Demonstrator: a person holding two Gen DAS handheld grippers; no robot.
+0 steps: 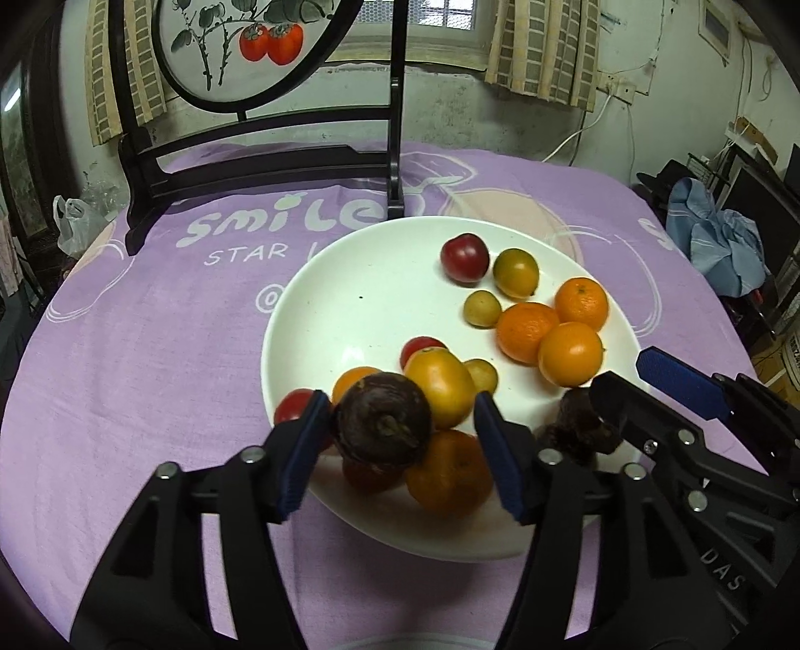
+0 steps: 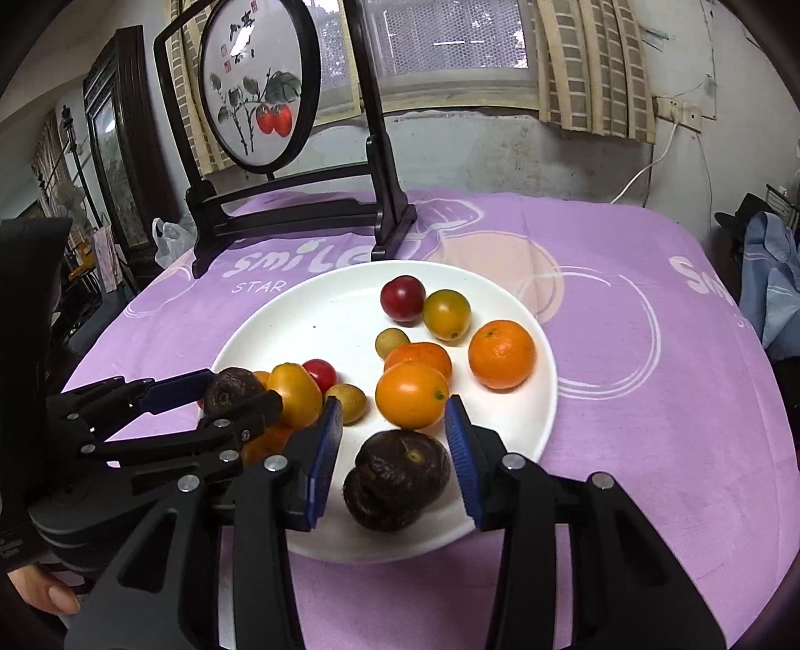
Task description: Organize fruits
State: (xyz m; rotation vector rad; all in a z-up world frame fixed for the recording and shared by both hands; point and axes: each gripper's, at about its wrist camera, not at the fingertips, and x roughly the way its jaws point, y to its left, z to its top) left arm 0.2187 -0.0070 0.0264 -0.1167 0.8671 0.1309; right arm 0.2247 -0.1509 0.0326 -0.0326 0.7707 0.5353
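Note:
A white plate (image 1: pixel 350 320) on a purple cloth holds oranges (image 1: pixel 570 354), small red and yellow-green fruits and two wrinkled dark passion fruits. My left gripper (image 1: pixel 400 440) is open with its blue pads on either side of one dark passion fruit (image 1: pixel 382 425) that rests on a pile of oranges at the plate's near left; the left pad touches it, the right stands apart. My right gripper (image 2: pixel 395 460) is open around the other dark passion fruit (image 2: pixel 397 480) at the plate's (image 2: pixel 300 330) near edge, without touching it. Each gripper shows in the other's view.
A black wooden stand with a round painted screen (image 1: pixel 240 45) stands on the table behind the plate. A wall with curtains and a window lies beyond. Blue cloth on furniture (image 1: pixel 720 240) is off the table's right side. A white plastic bag (image 1: pixel 75 220) is at far left.

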